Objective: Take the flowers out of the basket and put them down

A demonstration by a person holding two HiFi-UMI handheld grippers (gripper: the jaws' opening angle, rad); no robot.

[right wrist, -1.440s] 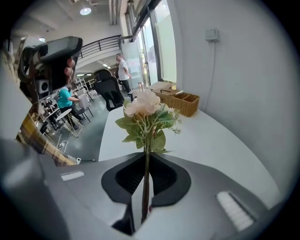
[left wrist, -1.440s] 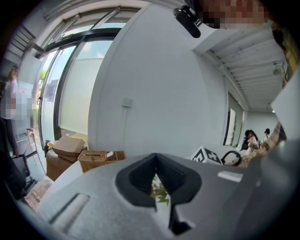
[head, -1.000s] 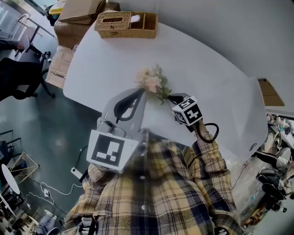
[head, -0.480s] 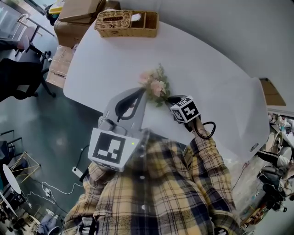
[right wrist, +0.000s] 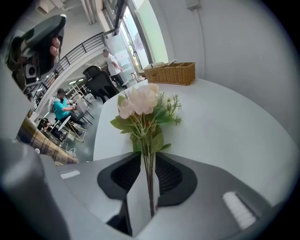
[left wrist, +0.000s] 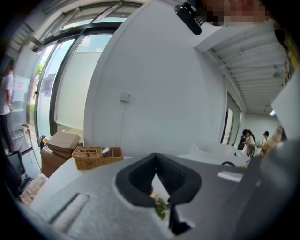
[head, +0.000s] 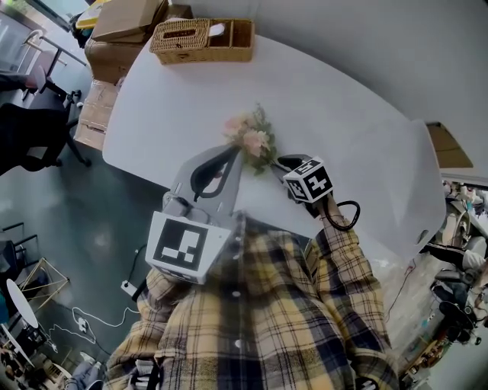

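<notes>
Visitor: Grippers first, nearest the plaid shirt (head: pixel 267 320). How many, and what are they doing?

Clerk: Two. The left gripper (head: pixel 235 155) is hovering with its jaws brought together on nothing, its tip just beside the leaves. The right gripper (right wrist: pixel 148 158) is pointing down at the table (head: pixel 351 114). Its jaws have just been opening and are standing narrowly apart, with the stems running loose between them and no pad pressing that I can make out.

Visitor: Flowers?

Clerk: One bunch of flowers (head: pixel 250 139), pale pink blooms, green leaves, several thin stems. It is lying on the white top near the person's edge, well apart from the basket.

Visitor: And further off?

Clerk: One wicker basket (head: pixel 202 39), sitting at the far end of the table, with nothing of the bunch showing in it. Beyond it, cardboard boxes (head: pixel 126 21); I am not managing an exact count.

Visitor: So where is the job standing?

Clerk: I am judging it nearly done: bunch out, bunch down, grip loosening. Remaining, by my reckoning: drawing the right gripper back clear of the stems.
</notes>
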